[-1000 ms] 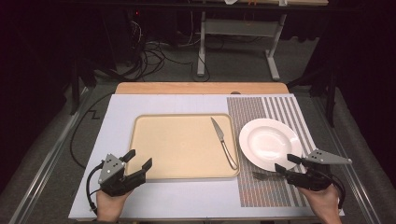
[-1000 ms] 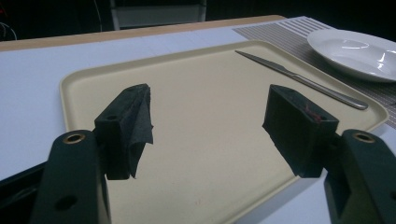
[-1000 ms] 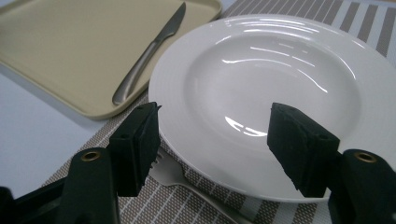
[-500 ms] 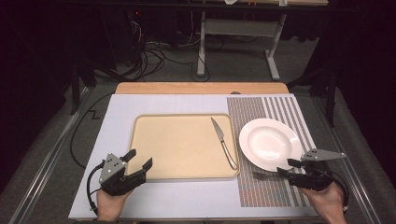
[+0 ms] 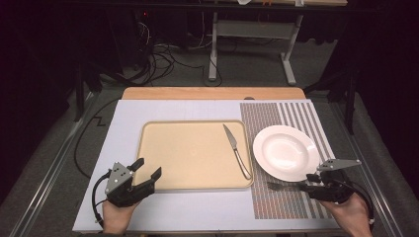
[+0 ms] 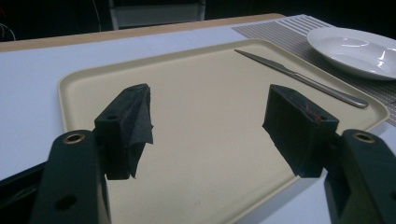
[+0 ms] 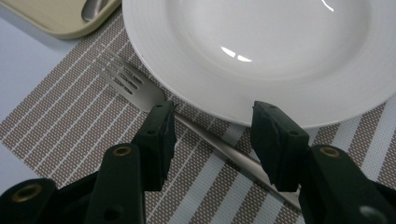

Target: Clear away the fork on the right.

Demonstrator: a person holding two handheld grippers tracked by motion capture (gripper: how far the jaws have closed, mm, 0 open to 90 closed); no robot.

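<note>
Right gripper view: the right gripper [image 7: 210, 135] stands over the fork [image 7: 140, 91], and the handle passes between its two jaws.
Change: the jaws have just been closing around the handle; against the earlier high views, the gap between them is now clearly smaller.
Grip state: the pads do not press on the metal yet; free space is visible on both sides of the handle, so the fork is not grasped.
Meaning for the work: I judge that a pick-up of the fork is starting, and the jaws must close more before any lift.
Fork position: it lies flat on the striped placemat [image 7: 70, 126], just beside the near rim of the white plate [image 7: 261, 51], tines toward the tray [image 7: 56, 16].
Fork look: plain shiny metal, four tines, a thin narrow handle, so it may slip or turn when pinched.
Left gripper: the left gripper [image 5: 141, 178] hovers at the near left corner of the tray with jaws wide apart and nothing between them.
Other things: a knife [image 5: 236, 151] lies on the right side of the tray.
</note>
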